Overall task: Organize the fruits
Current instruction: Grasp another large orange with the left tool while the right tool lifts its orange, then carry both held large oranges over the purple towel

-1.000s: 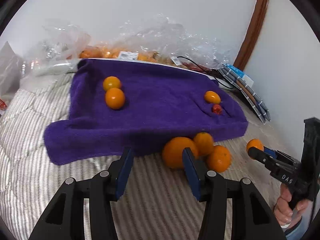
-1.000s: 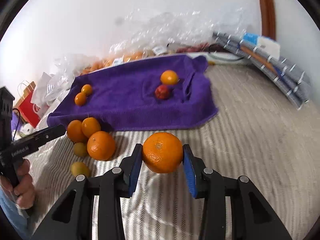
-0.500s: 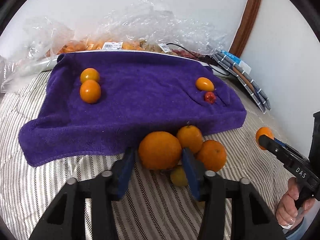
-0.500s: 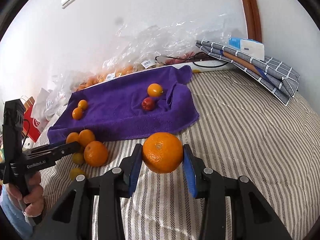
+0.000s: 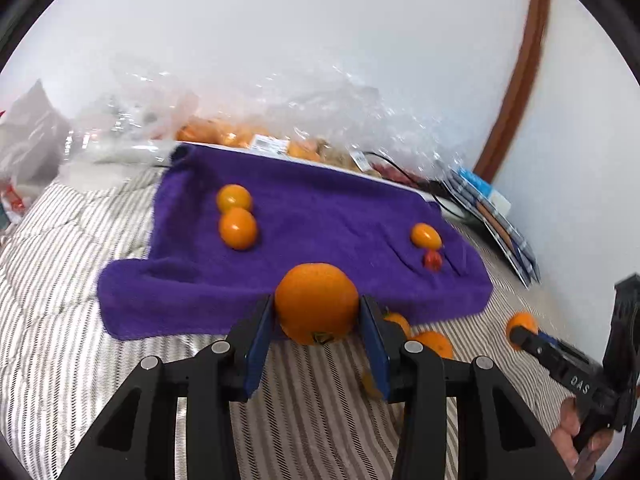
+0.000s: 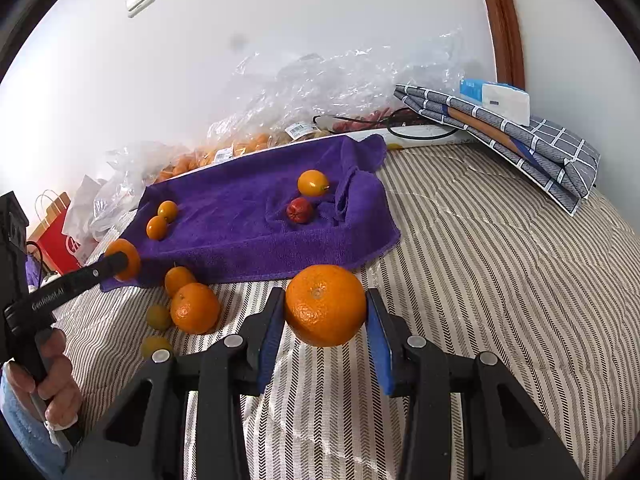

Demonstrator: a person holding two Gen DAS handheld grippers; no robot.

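Orange [image 5: 316, 302] pinched in left tongs [image 5: 318, 330]; second orange [image 6: 325, 304] pinched in right tongs [image 6: 325, 332].

Towel [image 6: 240, 216] on bed [image 6: 500, 280]; bags [image 6: 320, 92] behind.

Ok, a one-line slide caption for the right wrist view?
Right gripper holds an orange above the striped bedcover, purple towel behind.
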